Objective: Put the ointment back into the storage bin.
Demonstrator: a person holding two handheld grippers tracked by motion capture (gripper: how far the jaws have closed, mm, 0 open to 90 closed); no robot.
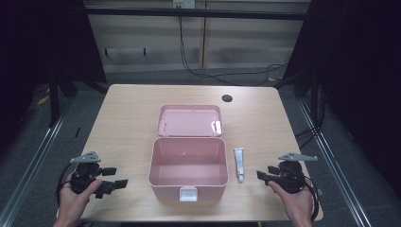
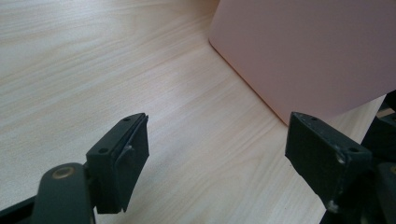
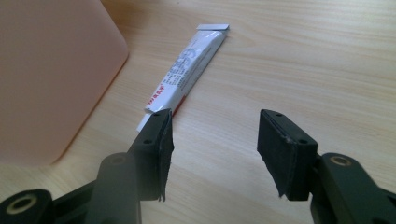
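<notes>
Pink box [image 1: 188, 166] sits lid-open, nothing inside, white tube [image 1: 239, 163] at its three o'clock; left gripper [image 1: 113, 178] and right gripper [image 1: 265, 173] gape wide, holding nothing.

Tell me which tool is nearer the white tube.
Right. The right tool sits just beside the white tube, open. The left tool is across the pink box, also open.

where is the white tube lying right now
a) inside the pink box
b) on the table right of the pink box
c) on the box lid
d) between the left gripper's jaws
b: the white tube lies flat on the table, just right of the open pink box.
</notes>
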